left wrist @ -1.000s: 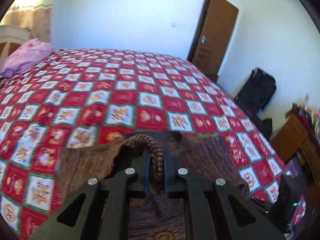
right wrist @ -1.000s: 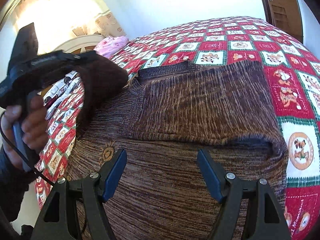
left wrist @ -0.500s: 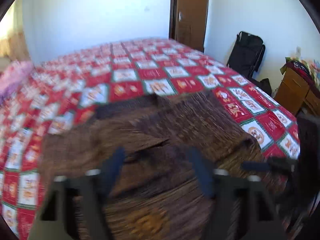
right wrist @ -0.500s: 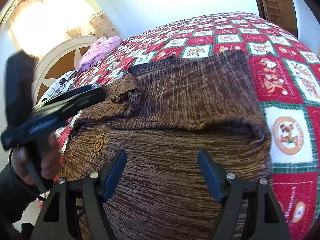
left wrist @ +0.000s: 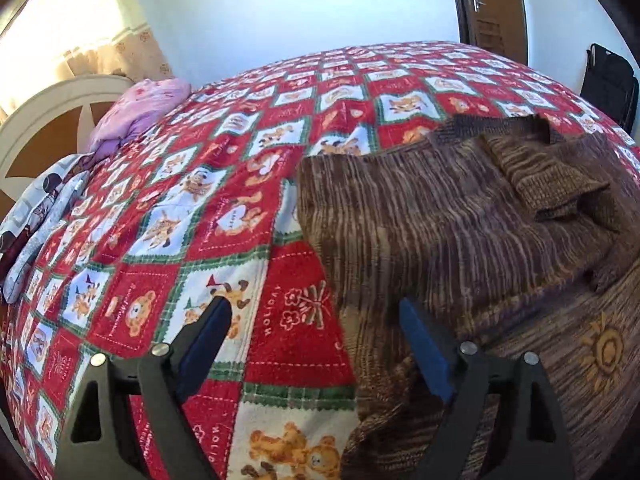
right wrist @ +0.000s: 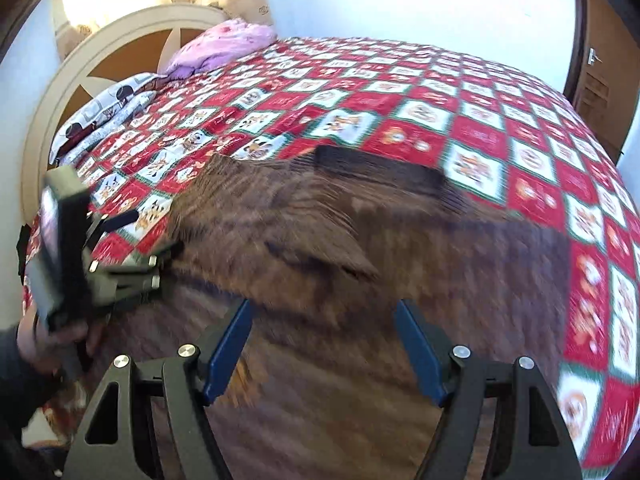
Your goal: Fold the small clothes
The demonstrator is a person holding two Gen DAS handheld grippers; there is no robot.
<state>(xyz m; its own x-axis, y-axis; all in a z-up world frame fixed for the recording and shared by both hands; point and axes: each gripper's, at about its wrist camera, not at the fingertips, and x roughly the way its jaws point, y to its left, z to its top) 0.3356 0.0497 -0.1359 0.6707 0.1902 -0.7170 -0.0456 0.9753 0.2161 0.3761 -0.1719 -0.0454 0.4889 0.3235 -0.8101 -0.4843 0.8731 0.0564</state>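
A brown knit sweater (left wrist: 440, 220) with a sun motif (left wrist: 604, 352) lies flat on the red patchwork bedspread (left wrist: 200, 220). One sleeve (left wrist: 552, 176) is folded across its body. My left gripper (left wrist: 312, 316) hangs low over the sweater's left edge. Its jaws are opening, and the pads touch nothing, with that edge and bare bedspread below the gap. In the blurred right wrist view, my right gripper (right wrist: 322, 308) stands open above the sweater's (right wrist: 400, 260) body, gripping nothing. The left gripper (right wrist: 156, 232), held by a hand (right wrist: 40, 344), shows at that view's left.
A pink pillow (left wrist: 140, 108) and a grey patterned pillow (left wrist: 40, 208) lie by the round headboard (left wrist: 40, 120). A brown door (left wrist: 492, 12) and a black bag (left wrist: 608, 76) stand past the bed's far side. Bedspread (right wrist: 400, 100) stretches beyond the sweater.
My left gripper let go of the sleeve cuff, which now lies folded on the sweater's body, then dropped toward the sweater's left edge. My right gripper swung across the sweater, still open.
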